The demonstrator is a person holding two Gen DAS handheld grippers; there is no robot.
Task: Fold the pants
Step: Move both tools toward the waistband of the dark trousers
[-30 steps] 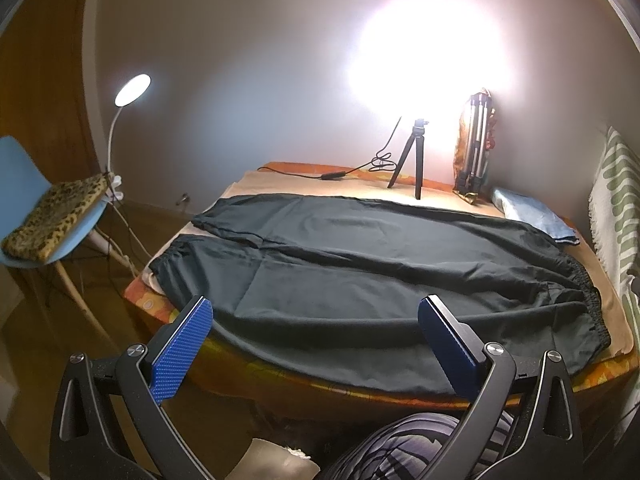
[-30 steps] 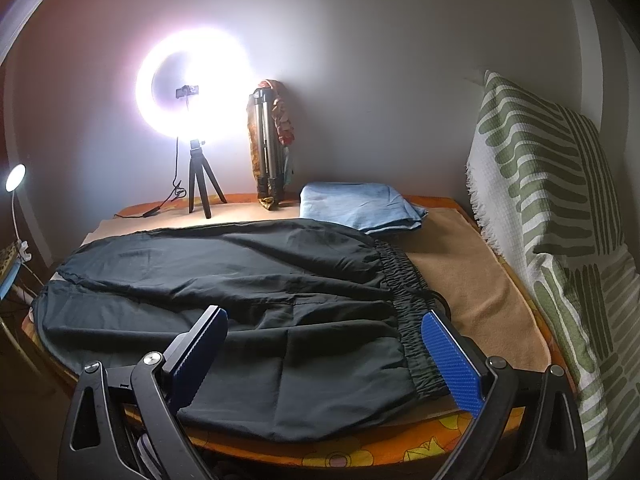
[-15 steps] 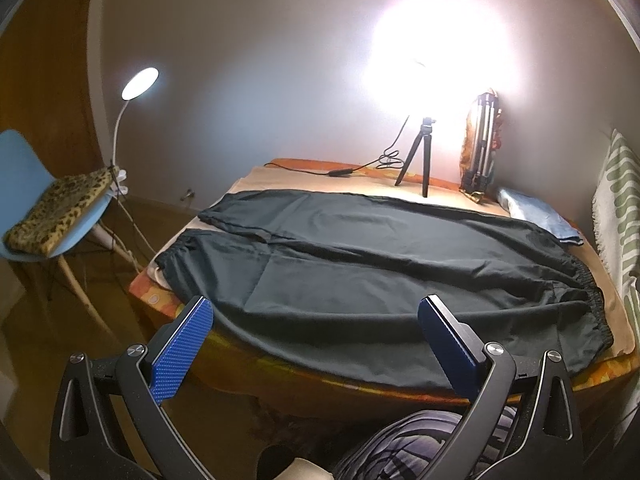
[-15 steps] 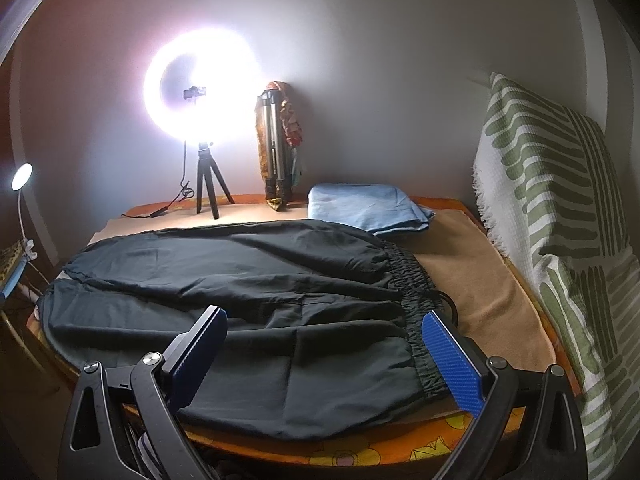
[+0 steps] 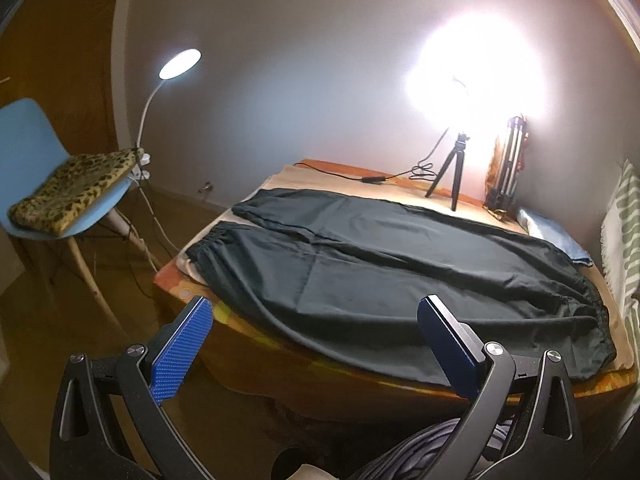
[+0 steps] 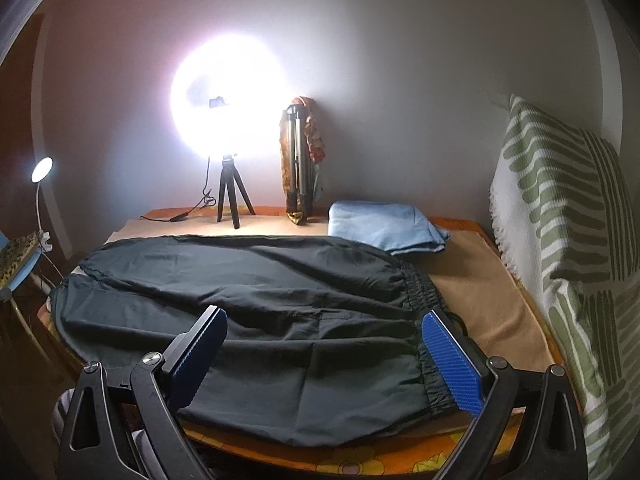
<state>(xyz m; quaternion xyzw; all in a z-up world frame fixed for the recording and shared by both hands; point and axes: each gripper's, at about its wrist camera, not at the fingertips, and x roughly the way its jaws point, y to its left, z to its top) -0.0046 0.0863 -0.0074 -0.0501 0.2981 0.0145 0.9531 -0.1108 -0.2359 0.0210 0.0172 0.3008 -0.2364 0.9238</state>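
1. Blue plastic chair [image 5: 28, 136] stands at the far left, off the bed, with a leopard-print cushion [image 5: 76, 188] on its seat.
2. Gooseneck lamp [image 5: 179, 63], lit, rises beside the cushion at the chair's right edge.
3. Black pants [image 5: 384, 276] lie spread flat across the bed [image 5: 280, 354], unfolded. Cuffs point left, the elastic waistband [image 6: 424, 292] lies right, and the two legs run side by side, one nearer and one farther.
4. Left gripper [image 5: 316, 344] hovers above and short of the bed's near edge, toward the cuff half. Jaws stand wide apart with nothing between the blue pads; no contact with the fabric.
5. Ring light [image 6: 228, 96] on a small tripod [image 6: 232, 196] stands at the far edge against the wall, its cable trailing left.
6. Folded tripod [image 6: 296, 160] leans on the wall just right of the ring light.
7. Right gripper [image 6: 324, 352] hovers over the near waistband half. Jaws spread wide, holding nothing.
8. Light-blue folded cloth [image 6: 384, 228] lies at the far right, just beyond the waistband.
9. Green-and-white striped blanket [image 6: 560, 240] hangs along the bed's right side.
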